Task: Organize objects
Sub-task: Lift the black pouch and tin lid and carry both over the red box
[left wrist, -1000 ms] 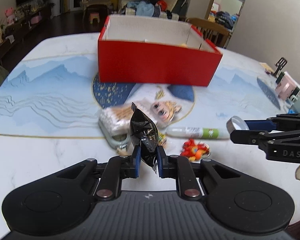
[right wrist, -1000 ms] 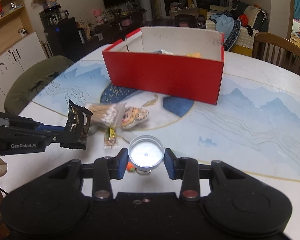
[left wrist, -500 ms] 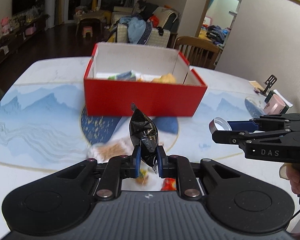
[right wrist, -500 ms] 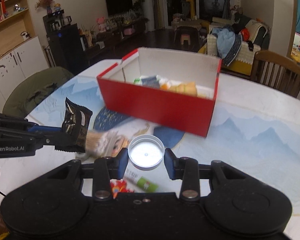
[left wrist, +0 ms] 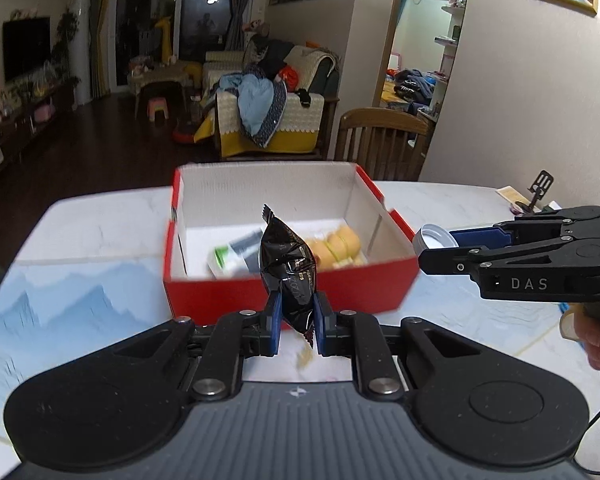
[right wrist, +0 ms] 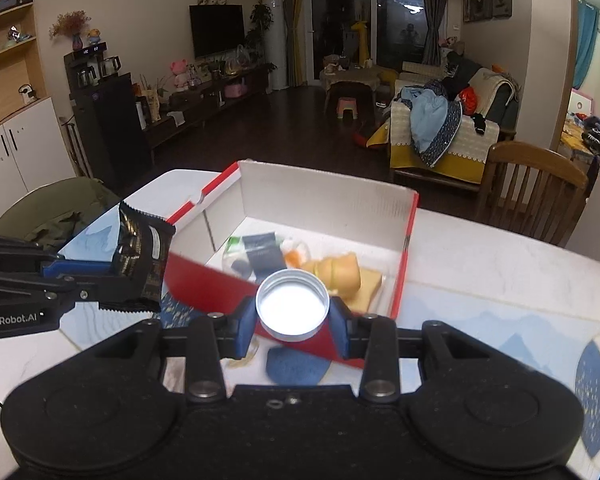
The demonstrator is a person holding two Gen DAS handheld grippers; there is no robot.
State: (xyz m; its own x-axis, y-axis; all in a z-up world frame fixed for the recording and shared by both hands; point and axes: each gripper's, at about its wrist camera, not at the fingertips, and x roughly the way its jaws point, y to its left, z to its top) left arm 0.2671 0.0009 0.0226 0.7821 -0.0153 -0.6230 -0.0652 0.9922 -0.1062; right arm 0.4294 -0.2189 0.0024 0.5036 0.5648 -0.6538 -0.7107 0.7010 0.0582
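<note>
Both hands have come up and forward since a second ago, so we now look down into the red box instead of at its front wall. The loose items on the table that showed a second ago (cotton swabs, tube, small red pieces) have dropped out of both views.

Our left gripper stays pinched tight on the black snack packet, which stands upright between the blue pads, just short of the box's near wall. From the right wrist view the same packet hangs beside the box's left corner, not yet over the opening.

Our right gripper holds the round metal lid at a narrow opening, pads on its rim, white inside facing the camera. The lid sits over the near wall of the box. In the left view that gripper and lid are at the box's right corner.

Inside already: a green-and-white pack and a yellow bread-like toy, with other small pieces too blurred to name.

Our read: carry phase, nearly done. Both items are at the rim, and a little more forward travel should be needed before either can be let go inside.
</note>
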